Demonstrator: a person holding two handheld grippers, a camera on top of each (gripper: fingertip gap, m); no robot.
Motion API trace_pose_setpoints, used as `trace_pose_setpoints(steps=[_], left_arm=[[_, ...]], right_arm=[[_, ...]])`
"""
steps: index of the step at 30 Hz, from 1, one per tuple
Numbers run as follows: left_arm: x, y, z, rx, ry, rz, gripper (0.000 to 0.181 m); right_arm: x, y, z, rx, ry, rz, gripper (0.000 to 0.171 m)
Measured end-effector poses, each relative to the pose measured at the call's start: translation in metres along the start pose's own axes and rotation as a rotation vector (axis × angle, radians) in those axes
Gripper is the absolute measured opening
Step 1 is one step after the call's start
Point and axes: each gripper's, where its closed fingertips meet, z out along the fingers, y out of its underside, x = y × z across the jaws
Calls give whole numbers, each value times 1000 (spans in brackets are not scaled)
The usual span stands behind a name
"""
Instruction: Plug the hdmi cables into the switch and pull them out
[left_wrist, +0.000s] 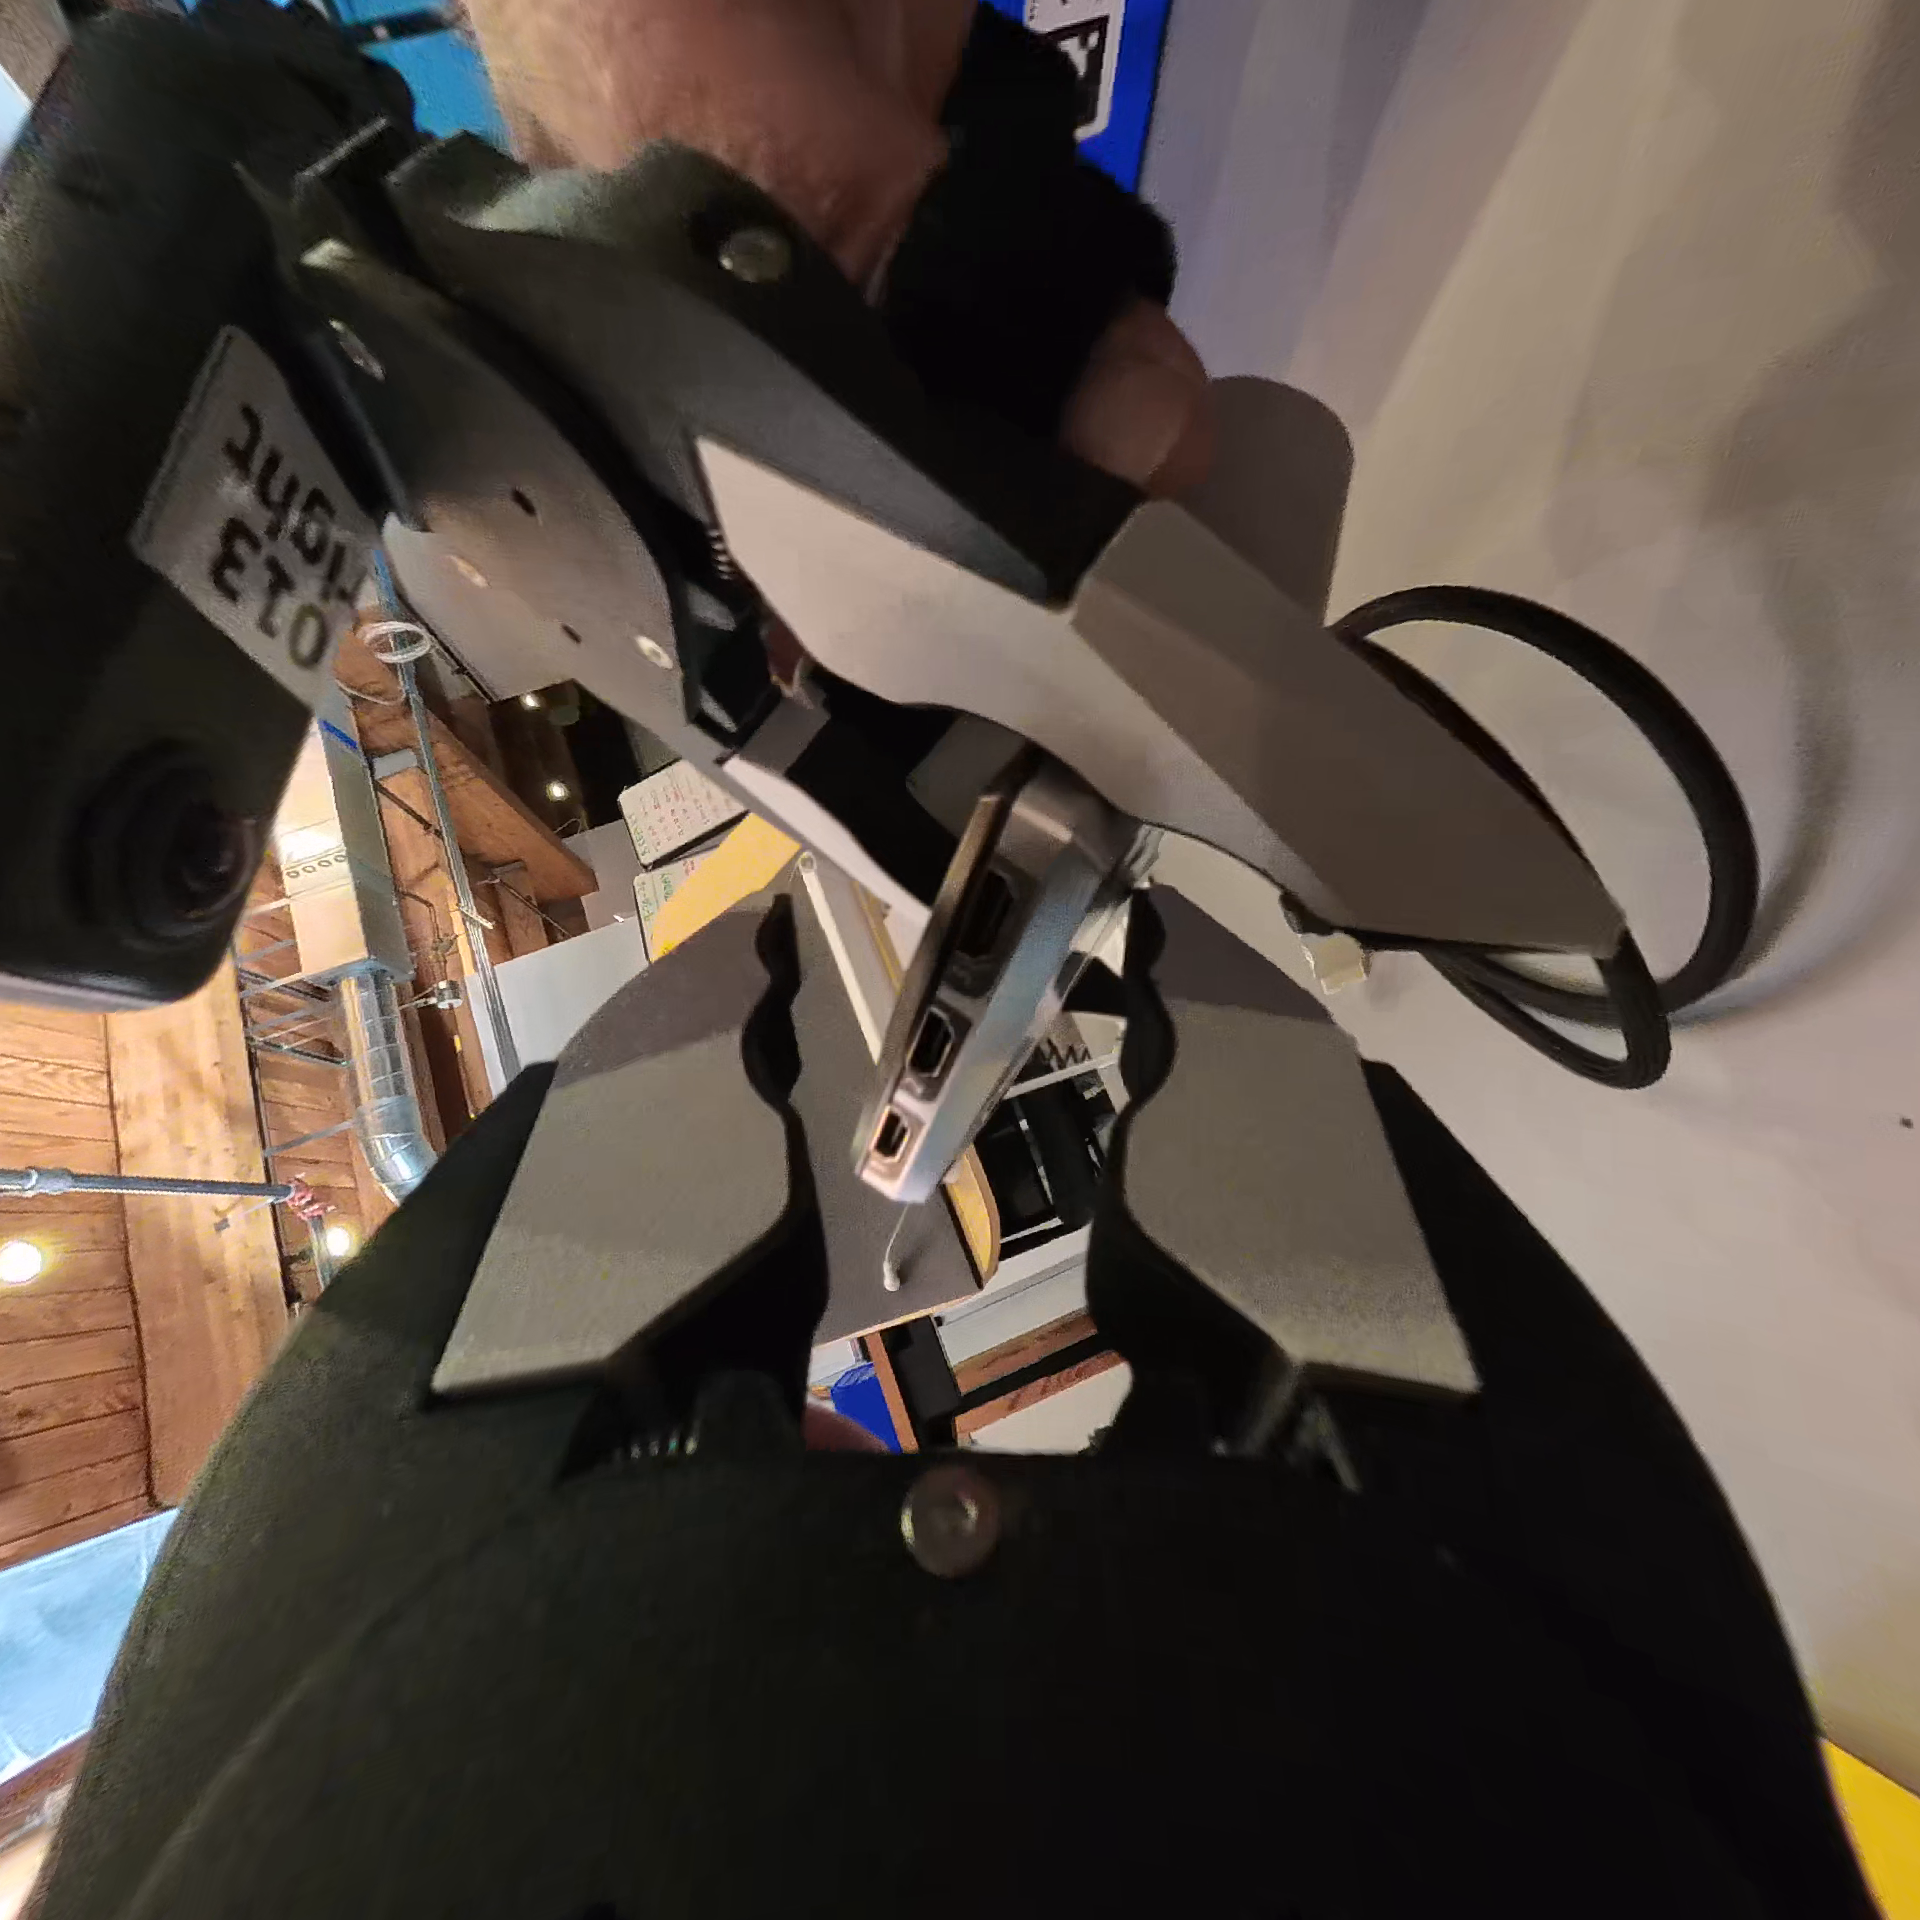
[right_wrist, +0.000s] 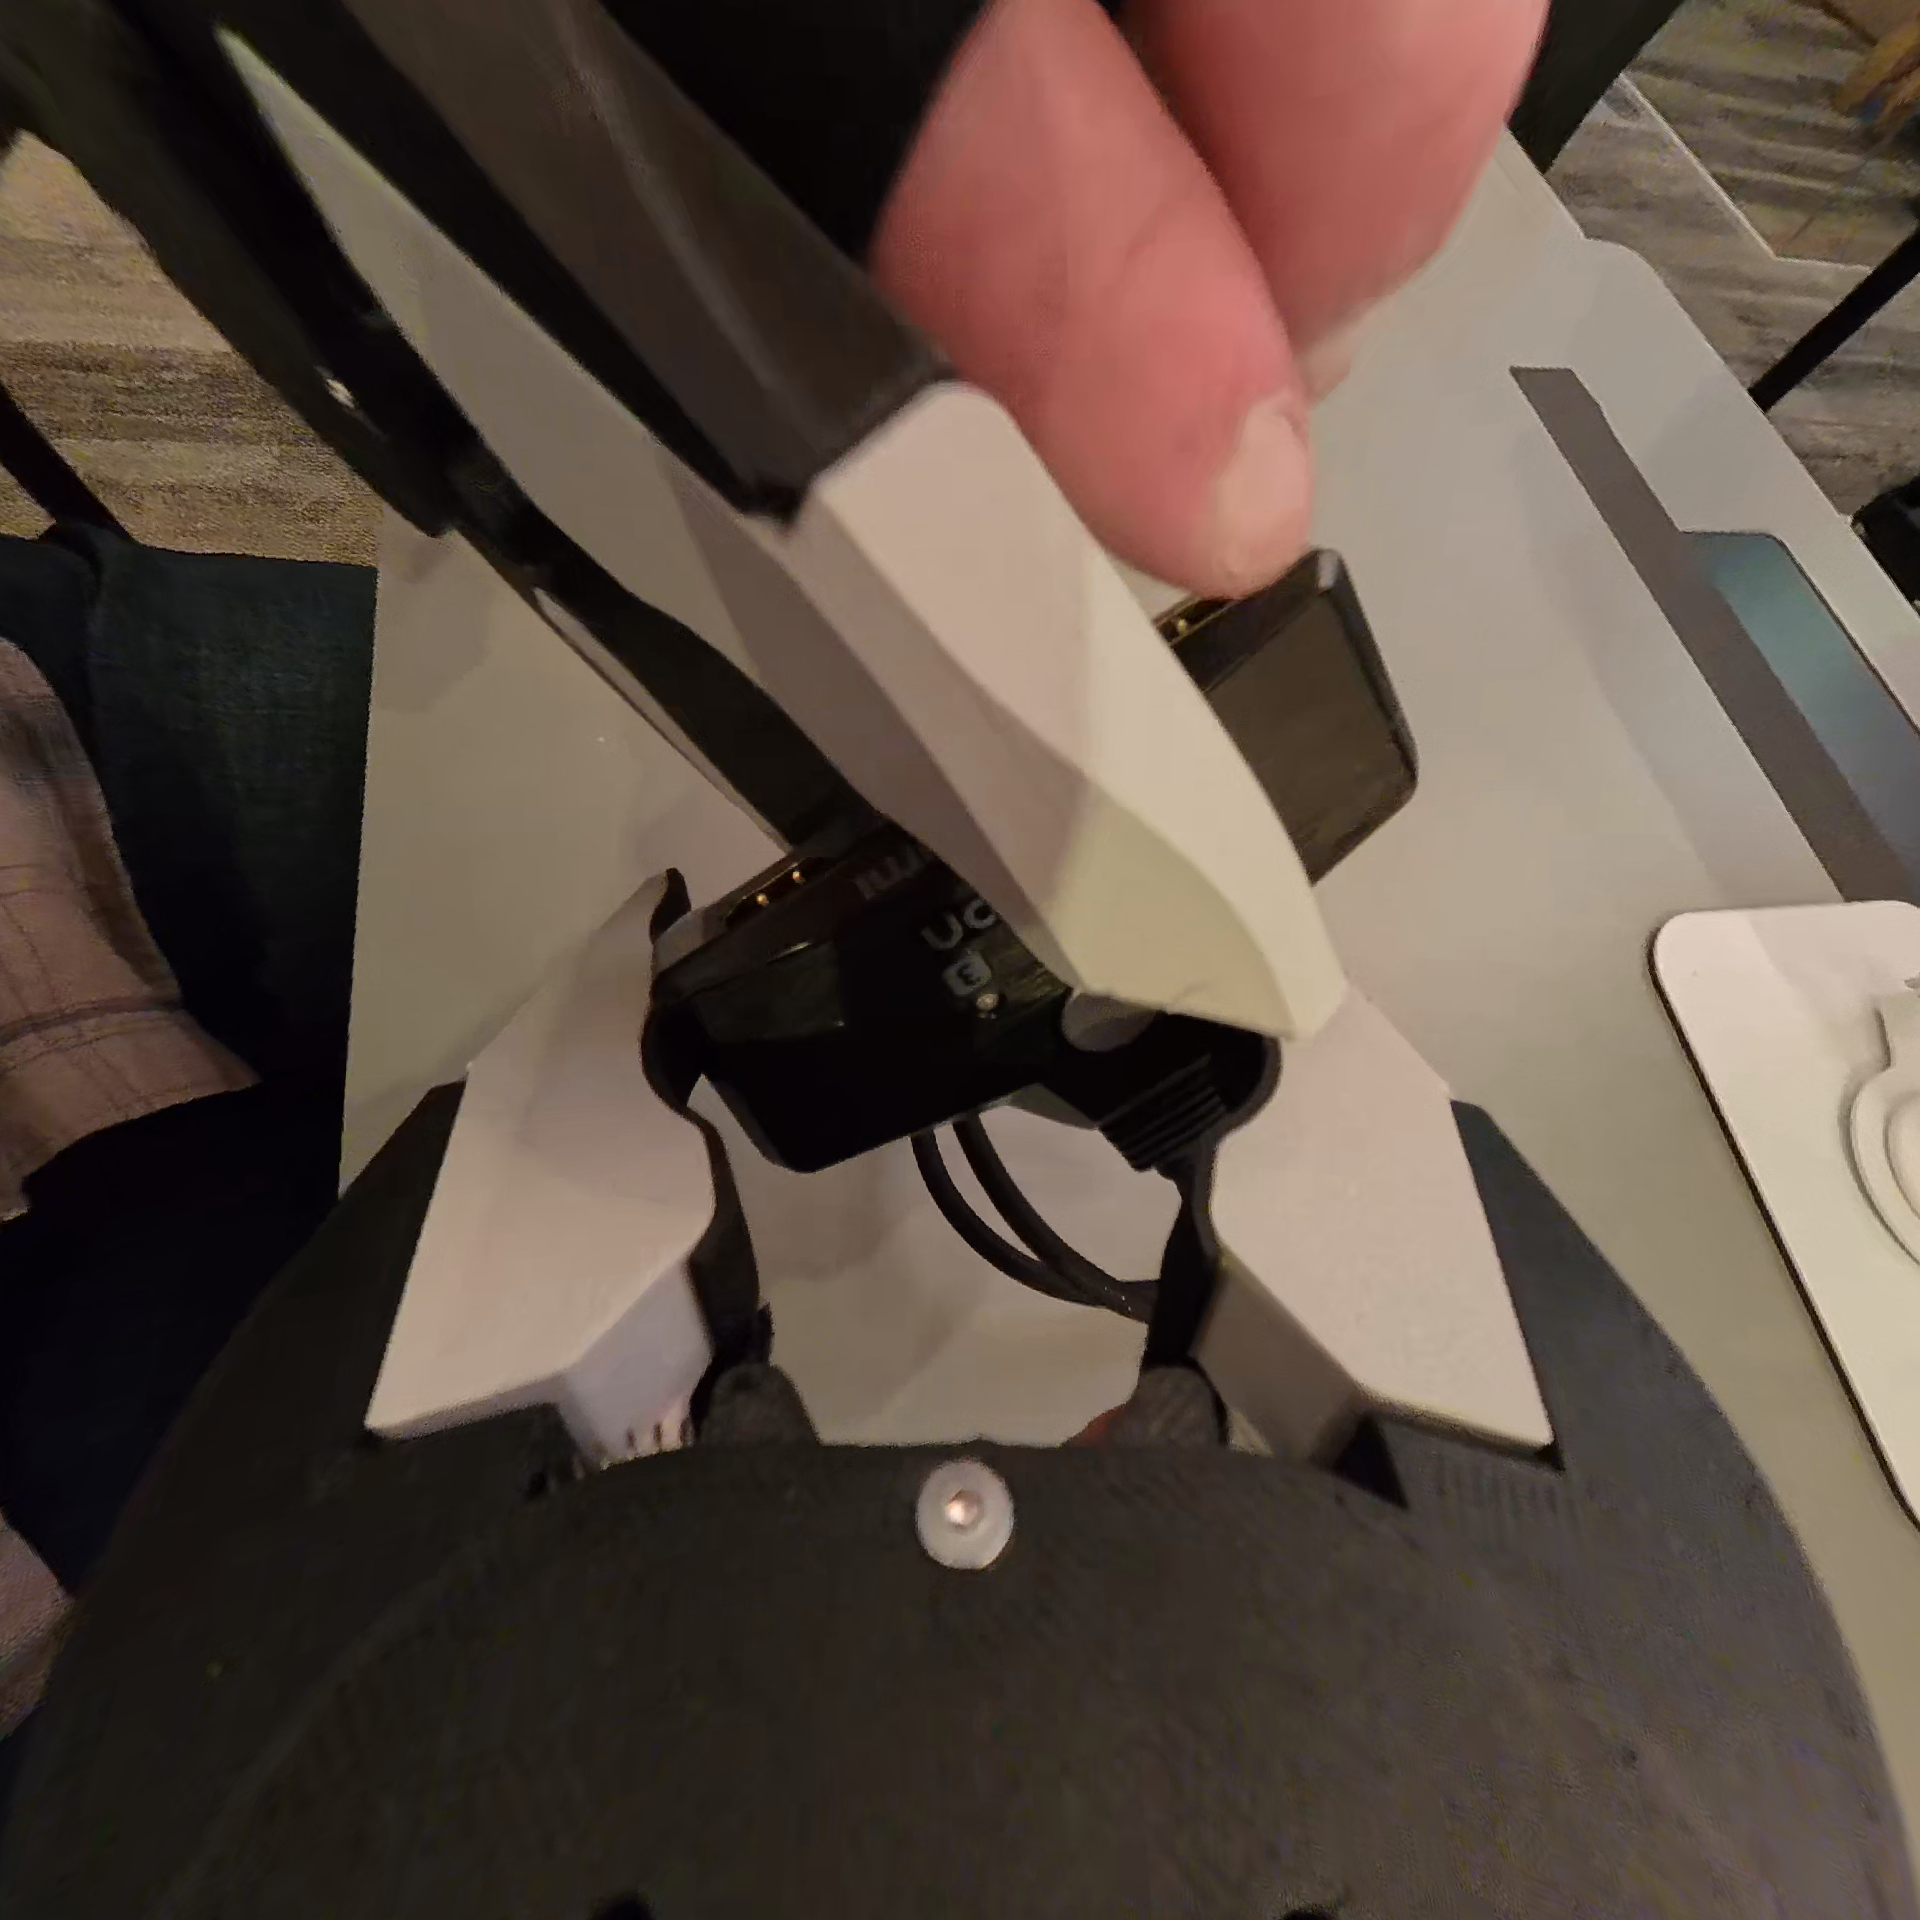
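Left wrist view: the left gripper (left_wrist: 956, 935) is released, its two fingers spread wide. One silver-edged switch (left_wrist: 961, 1023) hangs tilted in the gap between them, apparently touching neither. Three ports show in a row along its narrow face, and all three look empty. The right gripper (left_wrist: 1091, 831) reaches in from the upper left, and its two grey fingers flank the switch's far end. A person's hand (left_wrist: 1039, 291) in a black fingerless glove holds that gripper. One black cable (left_wrist: 1704, 831) loops on the pale table (left_wrist: 1558, 1351) behind, showing as two strands side by side.

Right wrist view: the right gripper (right_wrist: 997, 966) grasps the switch (right_wrist: 862, 1049), here seen from its black flat side. The switch's corner presses against the left finger; the right-hand contact is hidden. Two gold-lined ports are visible on its upper edge. One grey finger of the left gripper lies across the switch, with two of the person's fingertips (right_wrist: 1122, 343) above it. Two thin cable strands (right_wrist: 997, 1216) and one ribbed collar (right_wrist: 1174, 1112) hang below the switch. One white mat (right_wrist: 1766, 1195) lies on the table at the right.
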Motion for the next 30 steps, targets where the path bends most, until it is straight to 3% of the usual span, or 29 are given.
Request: trace_pose_setpoints(steps=[13, 24, 30], left_arm=[[11, 2, 5, -82, 8, 16, 39], [5, 1, -5, 43, -49, -8, 23], [9, -1, -10, 120, -34, 25, 23]], right_arm=[[7, 11, -1, -57, 12, 67, 98], [7, 5, -17, -22, -14, -16, 100], [13, 20, -26, -130, 48, -172, 92]])
